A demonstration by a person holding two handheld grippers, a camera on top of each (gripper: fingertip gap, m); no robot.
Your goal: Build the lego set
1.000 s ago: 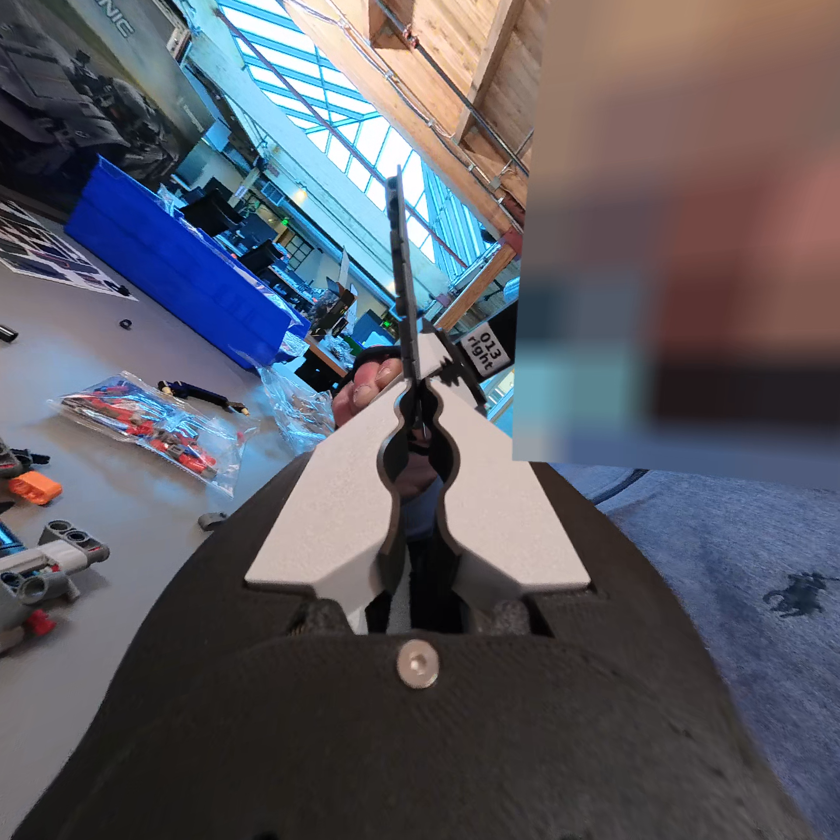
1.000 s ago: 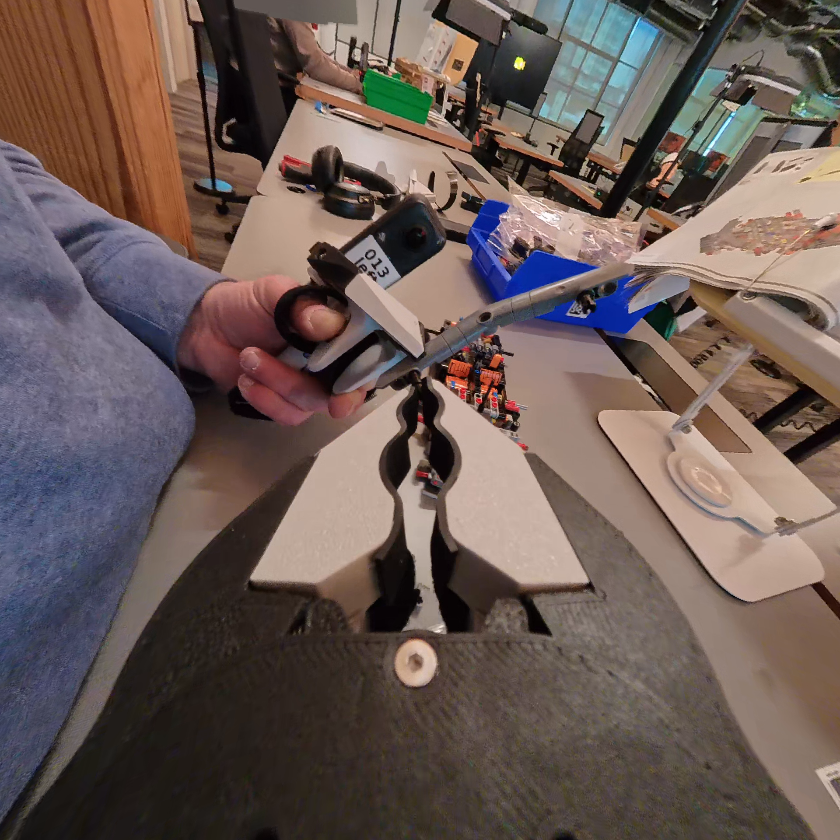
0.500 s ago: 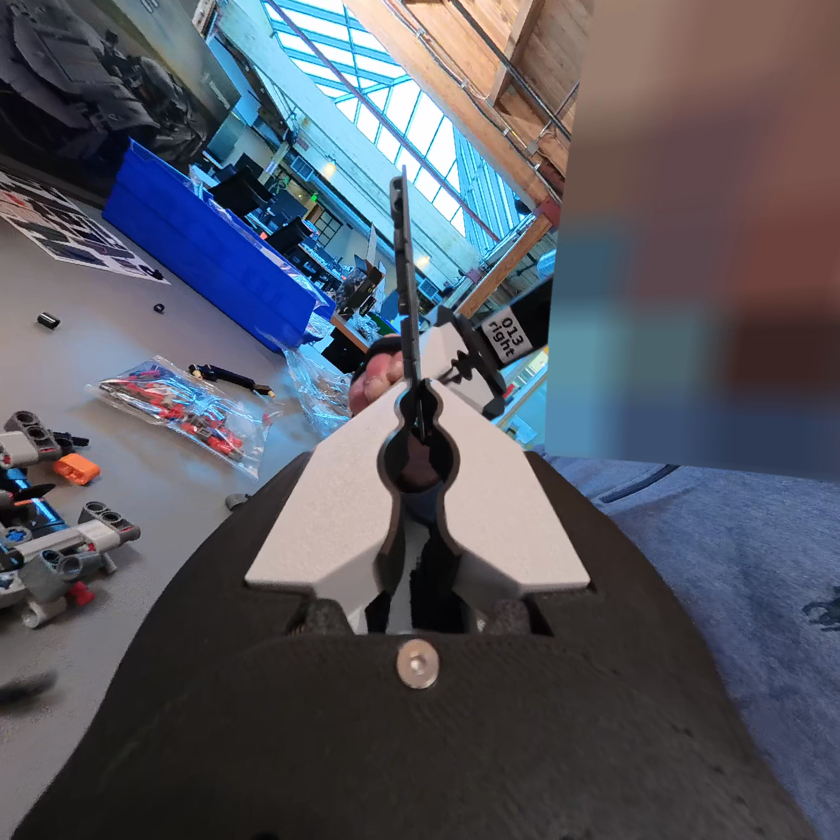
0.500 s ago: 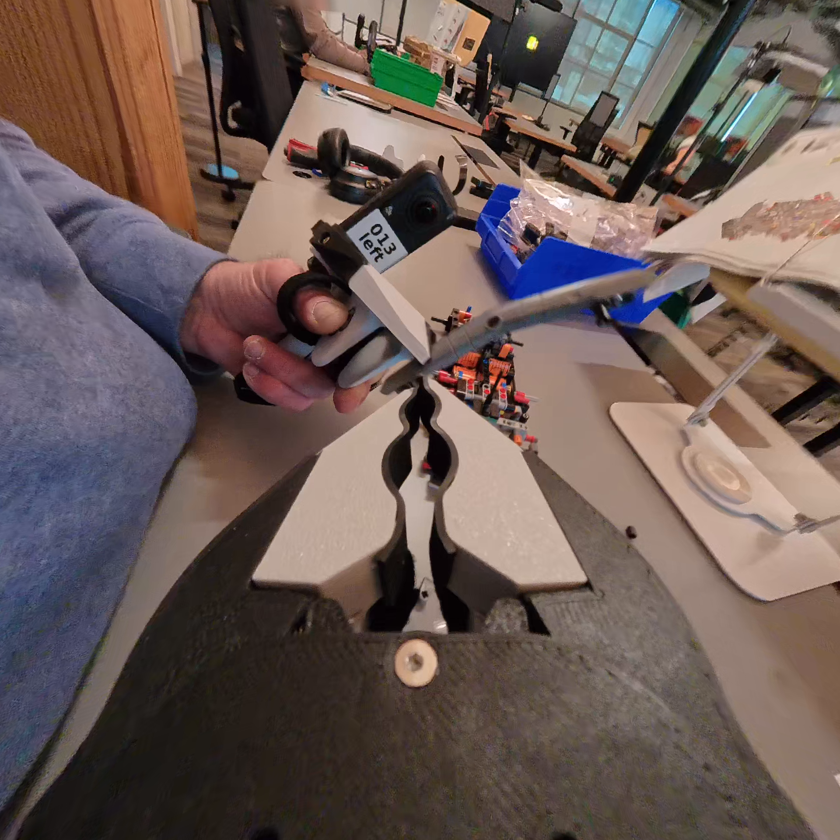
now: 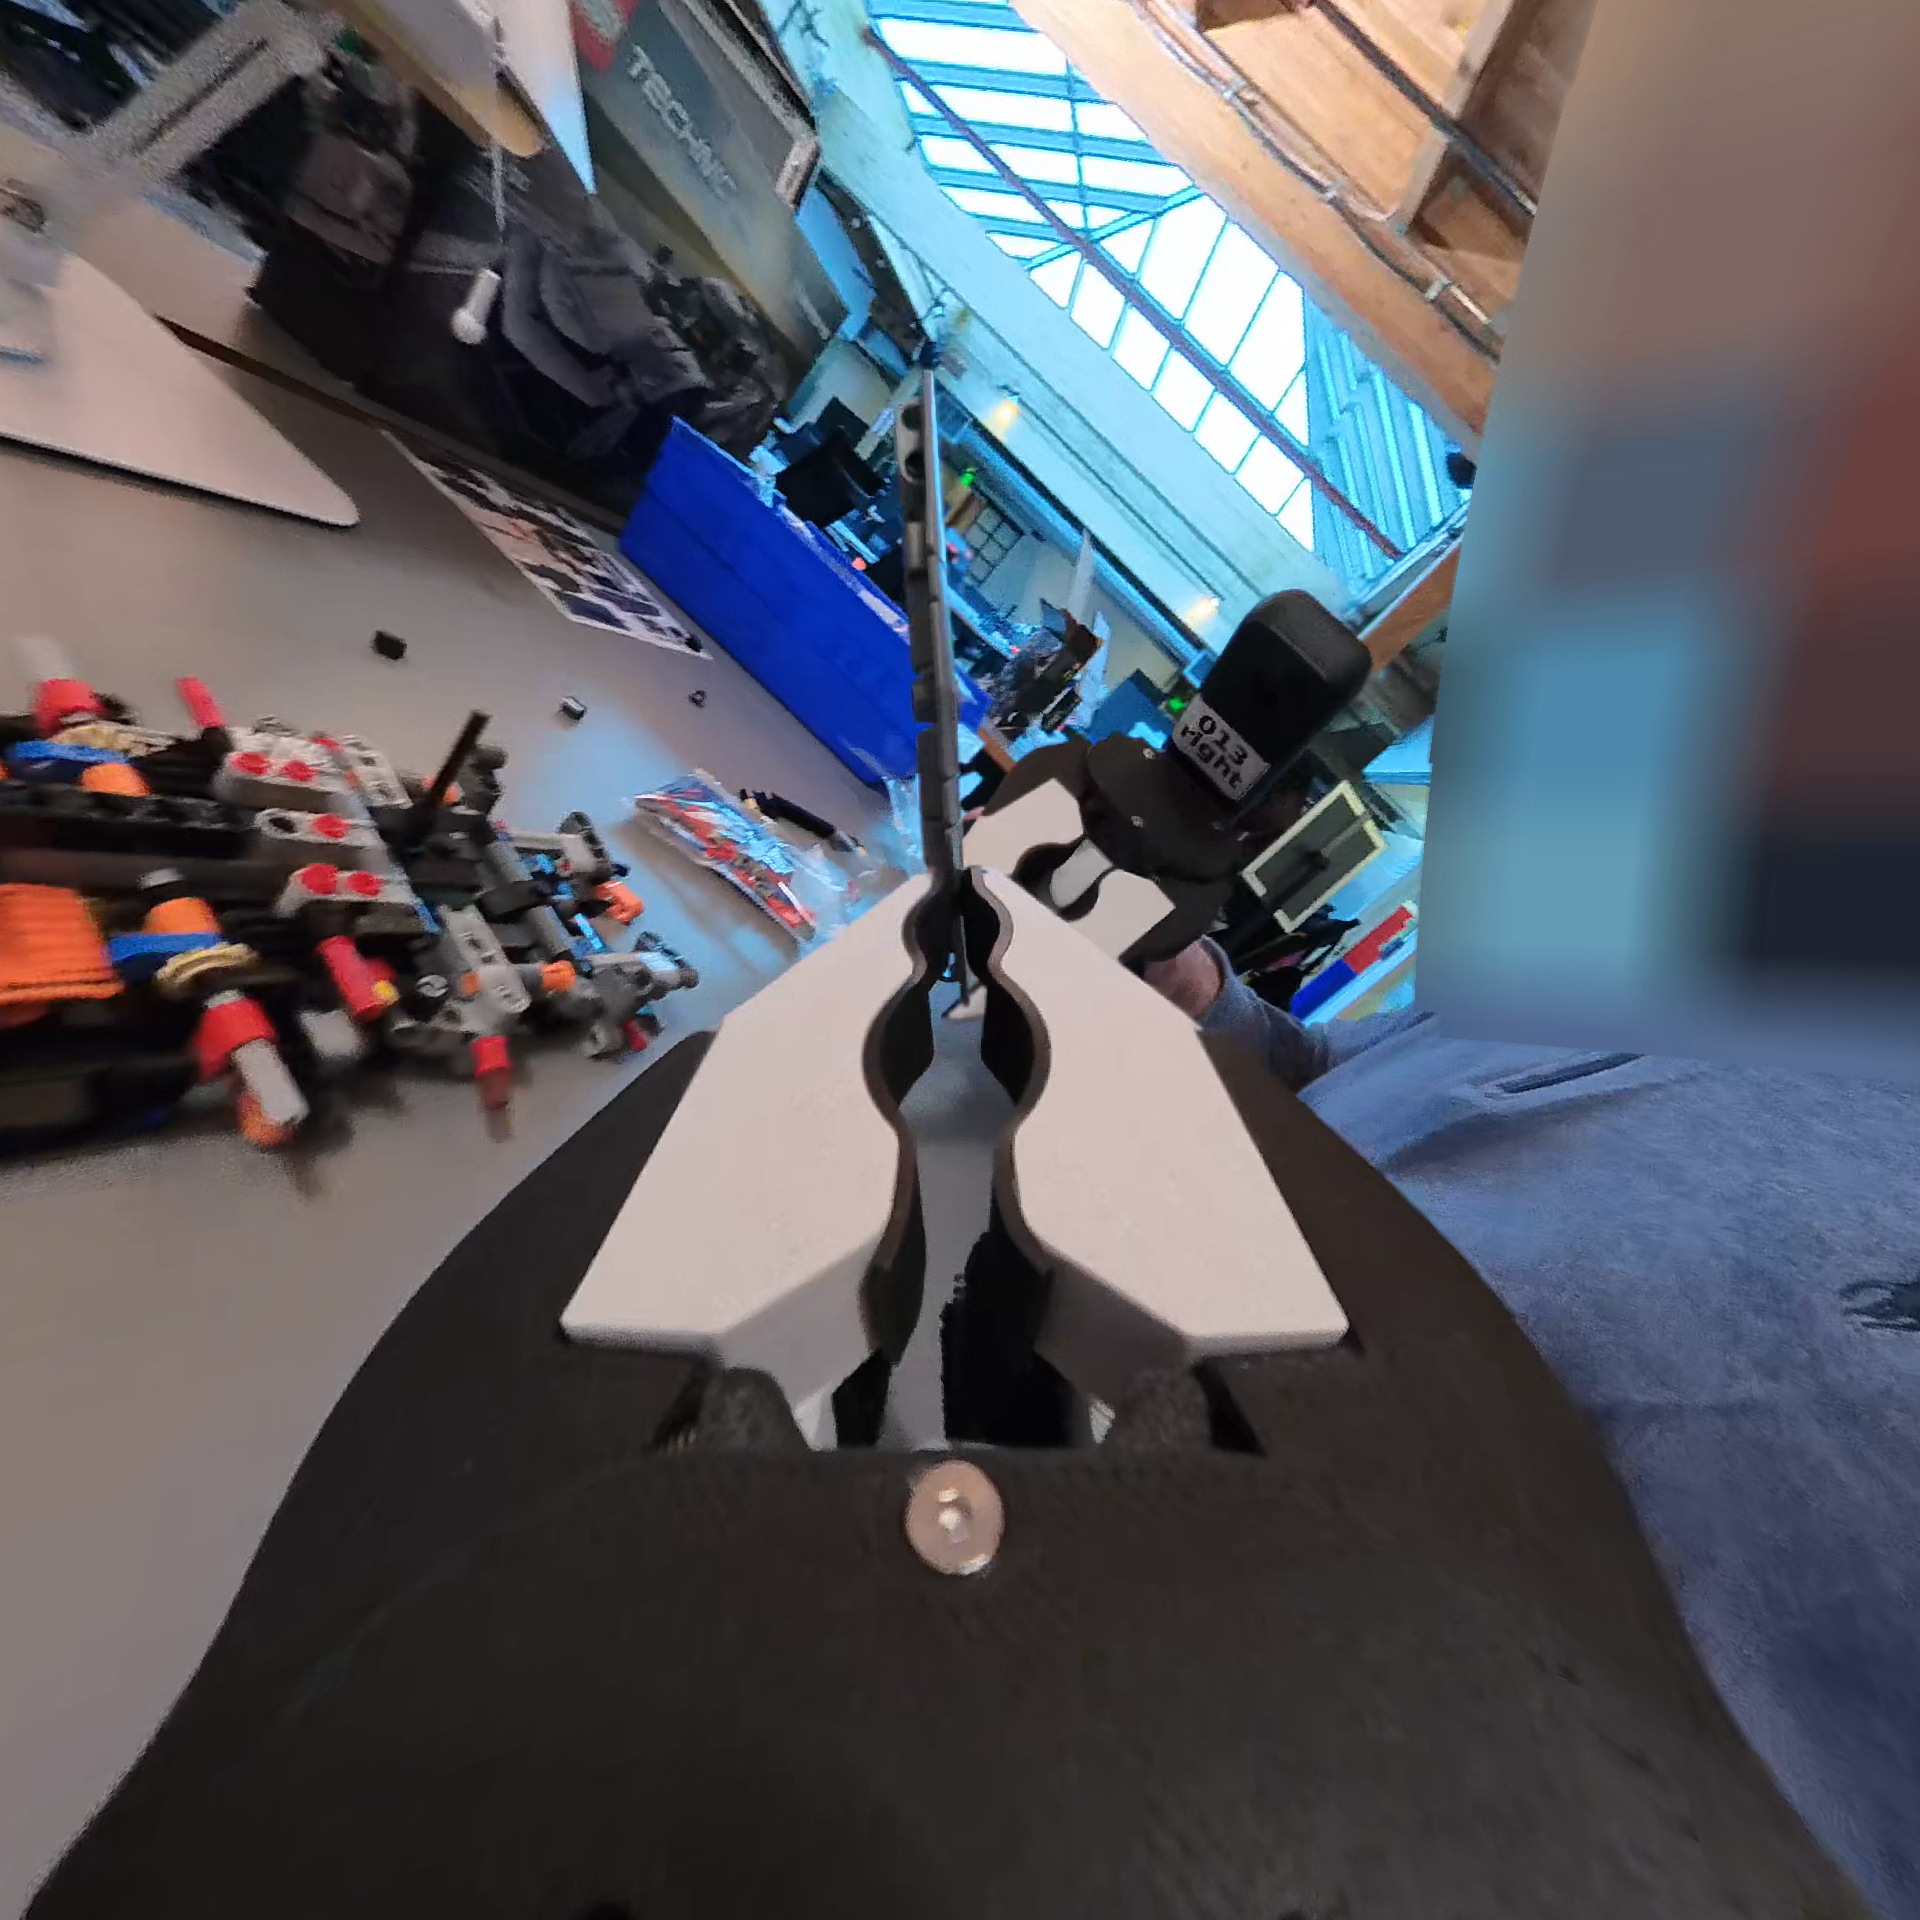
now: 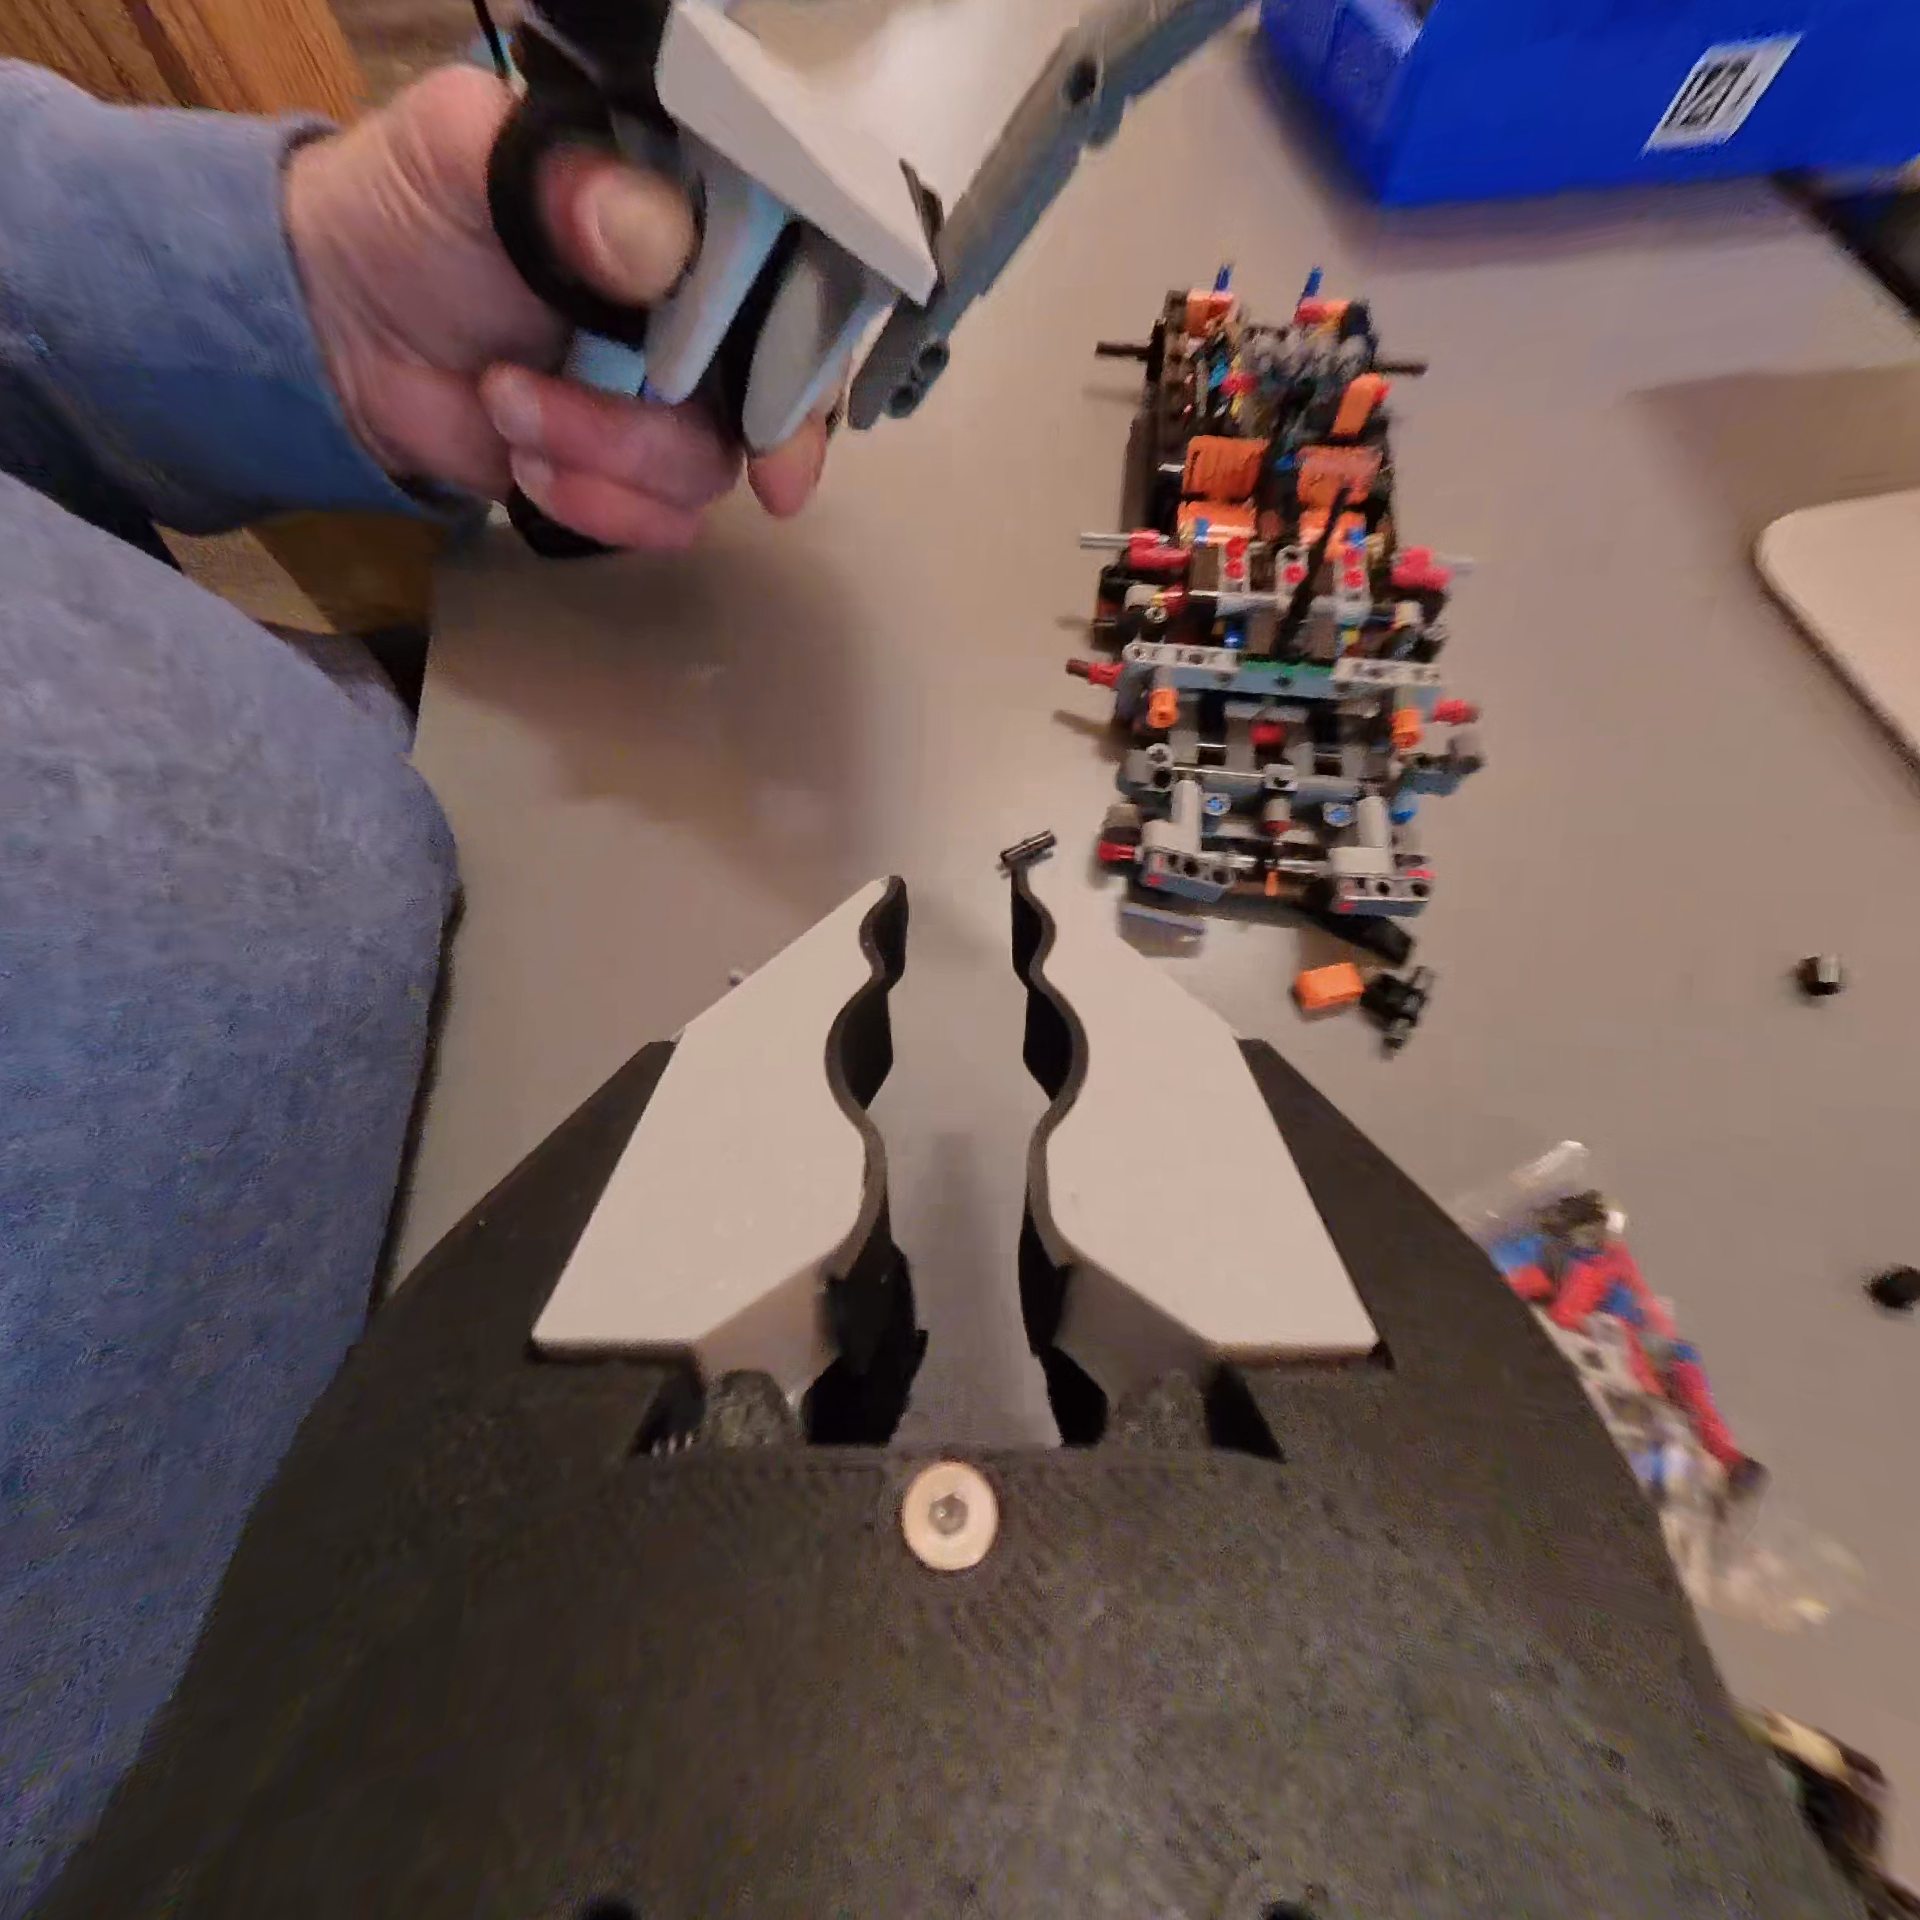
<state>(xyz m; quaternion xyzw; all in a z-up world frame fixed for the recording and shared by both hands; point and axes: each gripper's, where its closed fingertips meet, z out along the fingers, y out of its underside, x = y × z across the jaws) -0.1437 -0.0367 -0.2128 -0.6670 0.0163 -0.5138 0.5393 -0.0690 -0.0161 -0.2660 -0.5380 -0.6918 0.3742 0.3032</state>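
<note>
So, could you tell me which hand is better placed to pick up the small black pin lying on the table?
Right. Its tongs are open and empty just short of the black pin, while the left tongs are shut on the long grey beam.

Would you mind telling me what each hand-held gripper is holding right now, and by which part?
The left hand-held gripper pinches a long grey beam near its lower end. The right hand-held gripper is open and holds nothing.

Left tool (image 5: 954,902) clamped on long grey lego beam (image 5: 928,634), lego model (image 5: 260,914) on table (image 5: 312,1226), right tool (image 5: 1013,831) beyond.
</note>
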